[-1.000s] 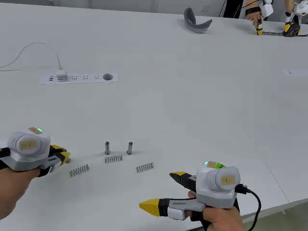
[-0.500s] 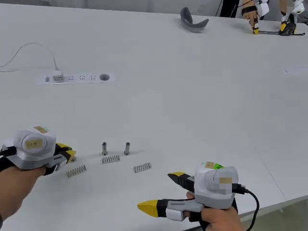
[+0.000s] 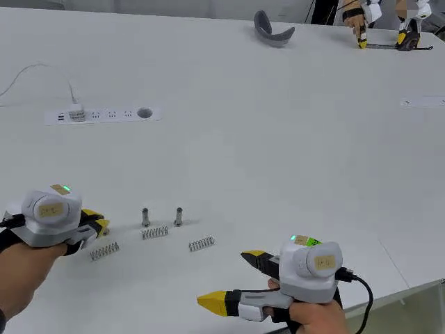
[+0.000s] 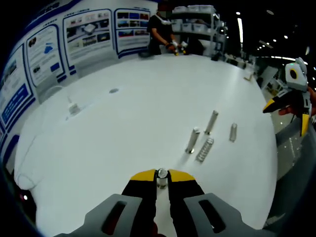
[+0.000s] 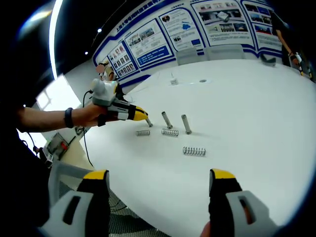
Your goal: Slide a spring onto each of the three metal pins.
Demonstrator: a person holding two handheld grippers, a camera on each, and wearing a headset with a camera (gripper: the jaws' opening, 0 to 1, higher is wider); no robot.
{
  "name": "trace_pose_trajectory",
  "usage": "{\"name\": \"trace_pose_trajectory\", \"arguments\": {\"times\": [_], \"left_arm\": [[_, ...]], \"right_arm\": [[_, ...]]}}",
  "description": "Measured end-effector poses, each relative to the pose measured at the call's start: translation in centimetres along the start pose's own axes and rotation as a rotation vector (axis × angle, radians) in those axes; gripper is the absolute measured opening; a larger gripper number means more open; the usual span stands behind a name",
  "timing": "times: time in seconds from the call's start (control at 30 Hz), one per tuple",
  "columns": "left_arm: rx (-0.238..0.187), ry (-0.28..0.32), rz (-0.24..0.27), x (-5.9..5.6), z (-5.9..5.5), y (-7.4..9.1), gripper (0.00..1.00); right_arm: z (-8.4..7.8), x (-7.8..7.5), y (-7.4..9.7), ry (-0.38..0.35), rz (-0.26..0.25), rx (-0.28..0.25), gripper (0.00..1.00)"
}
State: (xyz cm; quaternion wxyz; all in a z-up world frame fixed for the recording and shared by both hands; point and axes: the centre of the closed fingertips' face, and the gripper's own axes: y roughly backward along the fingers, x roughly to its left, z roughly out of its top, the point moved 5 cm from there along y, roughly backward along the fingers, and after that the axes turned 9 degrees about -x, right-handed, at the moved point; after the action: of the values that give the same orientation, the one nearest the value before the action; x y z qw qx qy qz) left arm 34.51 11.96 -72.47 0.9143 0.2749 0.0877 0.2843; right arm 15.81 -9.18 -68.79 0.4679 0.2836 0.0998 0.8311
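Two metal pins (image 3: 145, 216) (image 3: 179, 216) stand upright on the white table (image 3: 264, 153). Three springs lie flat in front of them: one at the left (image 3: 104, 250), one in the middle (image 3: 155, 232), one at the right (image 3: 201, 243). My left gripper (image 3: 103, 224) sits just left of the pins, low over the table. The left gripper view has it (image 4: 161, 174) shut on a third metal pin (image 4: 161, 179). My right gripper (image 3: 233, 280) hovers near the front edge, jaws wide open and empty. Its own view shows the pins (image 5: 167, 120) (image 5: 186, 124) and the nearest spring (image 5: 194, 151) ahead.
A white power strip (image 3: 101, 115) with a plugged cable lies at the far left. A grey curved object (image 3: 271, 31) rests at the back. Another person's hands with grippers (image 3: 361, 21) work at the far right corner. The table edge (image 3: 417, 289) runs close on the right.
The head camera has shifted a little. My left gripper has drawn slightly closer to the standing pins. The right gripper holds its place, still open.
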Motion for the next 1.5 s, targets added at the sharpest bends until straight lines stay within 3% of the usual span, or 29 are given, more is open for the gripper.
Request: {"name": "trace_pose_trajectory", "arguments": {"times": [0.27,0.5,0.83,1.5], "left_arm": [[-0.006,0.012,-0.004,-0.1,0.2,0.0,0.11],[0.000,0.038,0.000,0.1,0.0,0.2,0.20],[-0.004,0.043,0.005,0.1,-0.3,1.7,0.27],[-0.003,0.099,0.067,0.1,-2.9,5.7,0.34]], "right_arm": [[-0.1,0.1,-0.2,-0.001,0.004,0.003,0.84],[0.0,0.2,-0.3,0.000,0.008,0.001,0.84],[-0.1,0.2,-0.3,0.002,0.012,0.002,0.84],[0.1,0.1,-1.4,0.032,0.039,0.023,0.84]]}}
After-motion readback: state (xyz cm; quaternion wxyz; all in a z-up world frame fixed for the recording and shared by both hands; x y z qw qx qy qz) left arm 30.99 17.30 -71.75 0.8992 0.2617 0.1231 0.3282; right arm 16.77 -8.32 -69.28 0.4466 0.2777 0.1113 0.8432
